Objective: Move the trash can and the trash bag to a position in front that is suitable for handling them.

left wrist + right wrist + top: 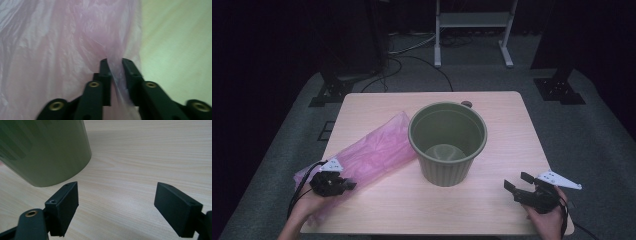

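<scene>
A: Pink bag [372,150] is flat on the table [502,125], left of the green bin [447,142], one end touching the bin's side. Not opened up, not in the bin. So we're at the very start, judging by the layout

B: Left gripper [348,186]?

A: At the near end of the bag. In the left gripper view a thin fold of the film [115,75] runs between the jaws, which stand narrow. Can't tell if the pads actually pinch it or just straddle it

B: Right gripper [516,182]?

A: Released, jaws wide apart, nothing in them. It hovers over bare table at the near right, pointing at the bin's base [50,152]

B: What's left for us?

A: Pretty much everything, as we read it: secure the edge, lift, open the mouth, get it over the rim. Bin is empty and upright, so it's ready

B: Anything in the way?

A: Table is otherwise bare apart from a small dark thing [466,104] behind the bin, too small to identify. Our main snag is likely the film itself: thin, layers clinging, hard to separate one-handed. Beyond the table we see a white stand [472,30] and floor cables [412,55], well clear
</scene>
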The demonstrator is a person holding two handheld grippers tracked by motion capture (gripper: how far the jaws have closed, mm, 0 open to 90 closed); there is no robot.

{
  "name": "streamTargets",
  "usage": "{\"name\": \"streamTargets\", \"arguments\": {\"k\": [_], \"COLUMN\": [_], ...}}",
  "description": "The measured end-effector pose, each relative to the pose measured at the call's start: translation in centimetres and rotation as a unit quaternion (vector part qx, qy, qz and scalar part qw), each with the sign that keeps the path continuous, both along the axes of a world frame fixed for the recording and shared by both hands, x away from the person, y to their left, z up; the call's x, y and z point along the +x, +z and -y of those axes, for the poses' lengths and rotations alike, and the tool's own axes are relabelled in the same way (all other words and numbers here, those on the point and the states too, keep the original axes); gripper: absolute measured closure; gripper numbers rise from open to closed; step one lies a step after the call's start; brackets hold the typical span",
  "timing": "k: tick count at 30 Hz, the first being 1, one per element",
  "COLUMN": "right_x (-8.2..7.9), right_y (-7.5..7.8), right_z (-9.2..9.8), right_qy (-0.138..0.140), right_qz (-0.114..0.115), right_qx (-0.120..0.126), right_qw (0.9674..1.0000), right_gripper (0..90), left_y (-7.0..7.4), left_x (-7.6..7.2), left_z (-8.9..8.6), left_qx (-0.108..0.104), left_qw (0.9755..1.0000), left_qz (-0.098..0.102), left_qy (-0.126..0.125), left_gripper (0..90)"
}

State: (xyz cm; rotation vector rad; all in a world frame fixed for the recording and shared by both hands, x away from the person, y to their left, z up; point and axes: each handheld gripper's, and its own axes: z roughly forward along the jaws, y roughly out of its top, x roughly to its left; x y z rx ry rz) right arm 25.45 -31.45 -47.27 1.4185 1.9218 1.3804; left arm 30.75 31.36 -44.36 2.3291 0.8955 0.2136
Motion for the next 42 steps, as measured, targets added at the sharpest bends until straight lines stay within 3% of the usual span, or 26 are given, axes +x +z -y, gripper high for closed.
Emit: {"name": "streamTargets", "arguments": {"k": [3, 7, 11, 14, 16, 17, 20, 24, 28, 29, 32, 33, 36, 39, 42], "right_x": [0.0, 0.0, -0.1, -0.2, -0.1, 0.0, -0.1, -0.1, 0.0, 0.0, 0.0, 0.0, 0.0, 0.0, 0.0], "right_y": [0.0, 0.0, 0.1, 0.1, 0.0, 0.0, 0.1, 0.0, -0.1, -0.1, -0.1, -0.1, -0.2, -0.2, -0.1], "right_z": [0.0, 0.0, 0.2, 0.6, 0.7, 0.7, 0.5, 0.6, 0.7, 0.7, 0.7, 0.7, 0.8, 0.7, 0.5], "right_qy": [0.001, 0.004, 0.003, 0.000, 0.001, 0.002, 0.006, 0.007, 0.005, 0.006, 0.006, 0.006, 0.006, 0.008, 0.010], "right_qz": [-0.001, -0.001, 0.004, 0.004, 0.003, 0.003, 0.005, 0.005, 0.001, 0.001, 0.001, 0.002, 0.002, 0.001, 0.003], "right_qx": [0.000, -0.003, -0.005, -0.002, -0.001, -0.002, -0.007, -0.008, -0.005, -0.006, -0.008, -0.008, -0.006, -0.008, -0.011], "right_qw": [1.0000, 1.0000, 1.0000, 1.0000, 1.0000, 1.0000, 0.9999, 0.9999, 1.0000, 1.0000, 0.9999, 1.0000, 1.0000, 0.9999, 0.9999], "right_gripper": [18.6, 18.6, 18.6, 18.6, 18.7, 18.6, 18.7, 18.7, 18.7, 18.7, 18.7, 18.7, 18.7, 18.7, 18.7], "left_y": [0.9, 2.1, 3.4, 4.3, 4.3, 4.1, 3.3, 1.8, 0.2, -0.3, -1.3, -1.4, -1.4, -1.3, -1.0], "left_x": [-0.2, 0.9, 2.3, 3.2, 4.0, 4.7, 6.3, 8.6, 10.2, 10.6, 10.8, 10.7, 10.3, 9.7, 9.4], "left_z": [0.1, 0.7, 1.0, 1.0, 1.3, 1.4, 1.9, 2.6, 3.6, 3.7, 3.8, 3.7, 3.6, 3.5, 3.1], "left_qx": [-0.006, -0.009, -0.048, -0.055, -0.037, -0.019, 0.003, 0.017, 0.053, 0.052, 0.059, 0.059, 0.060, 0.076, 0.080], "left_qw": [0.9998, 0.9994, 0.9968, 0.9965, 0.9973, 0.9976, 0.9983, 0.9991, 0.9981, 0.9984, 0.9978, 0.9978, 0.9977, 0.9964, 0.9963], "left_qz": [0.005, 0.016, 0.001, 0.020, 0.032, 0.034, 0.036, 0.020, 0.007, -0.005, -0.018, -0.009, -0.010, -0.008, -0.011], "left_qy": [-0.017, -0.030, -0.063, -0.059, -0.055, -0.057, -0.047, -0.032, -0.030, -0.024, -0.025, -0.029, -0.030, -0.035, -0.030], "left_gripper": [64.7, 54.2, 44.7, 42.8, 39.6, 39.0, 32.5, 25.3, 20.7, 19.6, 19.0, 17.1, 17.2, 18.0, 27.5]}}
